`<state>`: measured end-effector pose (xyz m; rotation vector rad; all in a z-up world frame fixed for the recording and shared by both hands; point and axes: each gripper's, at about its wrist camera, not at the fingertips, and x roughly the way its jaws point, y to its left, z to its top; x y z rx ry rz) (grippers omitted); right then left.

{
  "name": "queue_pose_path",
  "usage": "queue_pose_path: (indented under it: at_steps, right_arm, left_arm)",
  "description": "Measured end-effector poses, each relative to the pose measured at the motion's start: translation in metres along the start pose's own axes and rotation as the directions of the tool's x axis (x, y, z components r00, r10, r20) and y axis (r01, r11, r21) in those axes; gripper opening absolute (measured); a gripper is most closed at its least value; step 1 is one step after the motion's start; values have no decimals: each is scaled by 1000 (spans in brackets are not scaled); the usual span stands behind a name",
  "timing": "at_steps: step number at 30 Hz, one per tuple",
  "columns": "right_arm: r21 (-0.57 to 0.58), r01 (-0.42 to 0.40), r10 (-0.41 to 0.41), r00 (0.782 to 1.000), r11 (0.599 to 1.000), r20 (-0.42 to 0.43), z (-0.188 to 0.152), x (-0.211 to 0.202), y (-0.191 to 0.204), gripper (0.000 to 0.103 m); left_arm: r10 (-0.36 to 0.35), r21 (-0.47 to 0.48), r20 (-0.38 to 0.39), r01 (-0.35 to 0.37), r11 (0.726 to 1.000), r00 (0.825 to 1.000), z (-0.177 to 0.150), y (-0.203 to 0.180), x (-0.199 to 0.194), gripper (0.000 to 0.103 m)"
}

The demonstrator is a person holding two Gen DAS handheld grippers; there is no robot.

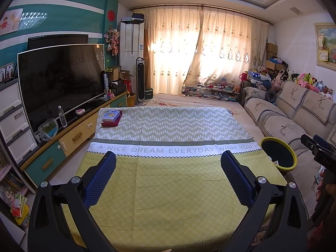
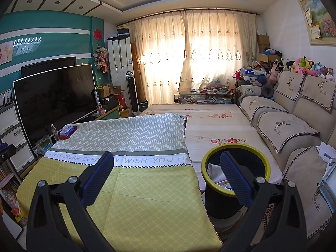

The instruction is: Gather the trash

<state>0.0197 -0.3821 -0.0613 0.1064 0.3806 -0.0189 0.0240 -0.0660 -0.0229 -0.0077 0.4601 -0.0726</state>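
A black bin with a yellow rim (image 2: 234, 147) stands on the floor right of the table, with white paper trash (image 2: 216, 173) inside; it also shows in the left wrist view (image 1: 278, 154). My left gripper (image 1: 168, 157) is open and empty above the yellow tablecloth (image 1: 168, 189). My right gripper (image 2: 167, 158) is open and empty, held over the table's right edge, its right finger (image 2: 235, 176) in front of the bin. More white paper (image 2: 326, 151) lies on the sofa at the right.
A stack of books or boxes (image 1: 111, 117) lies at the table's far left corner. A TV (image 1: 61, 79) stands on a cabinet on the left, with a water bottle (image 1: 62, 116). The sofa (image 2: 294, 130) runs along the right. A flowered sheet (image 2: 212, 124) covers the low surface beyond.
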Motion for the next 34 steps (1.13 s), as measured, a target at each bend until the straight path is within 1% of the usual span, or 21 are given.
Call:
queue_pose_path:
  at_steps: [17,20,22,24,26,29,31,32,34]
  right_arm:
    - [-3,-7,6,1000,1000,-8,-2,1,3,96]
    - [-3,-7,7,1000,1000,-8,-1,0,3,96]
    - [-2,-8,8,1000,1000,-9,-2,1,2,96]
    - [-5,-11,11,1000,1000,-12,-1,2,3,96]
    - [-12,-22,21,1000,1000,-17,1,6,4,96]
    - [-37,-37,37,999,999,-13,14,19,10,96]
    - [-53,-57,56,998,997,-24,25,38,16,96]
    - [-59,-76,74,997,995,-34,32,54,23,96]
    - [-75,-76,72,996,994,-61,41,83,32,96]
  left_arm:
    - [0,-5,-5,0,1000,1000,1,1,2,98]
    - [-24,-25,-16,24,999,1000,1,3,5,98]
    - [-40,-33,-7,40,999,999,1,4,5,98]
    - [-32,-29,2,32,999,999,2,4,6,98]
    - [-28,-19,-14,28,999,1000,6,4,12,98]
    - [-20,-27,-62,19,999,998,19,11,35,98]
    - [-19,-38,-97,15,999,995,28,21,63,98]
    - [-16,-46,-111,11,999,994,31,26,78,98]
    - [-5,-51,-159,-3,999,987,37,35,118,98]
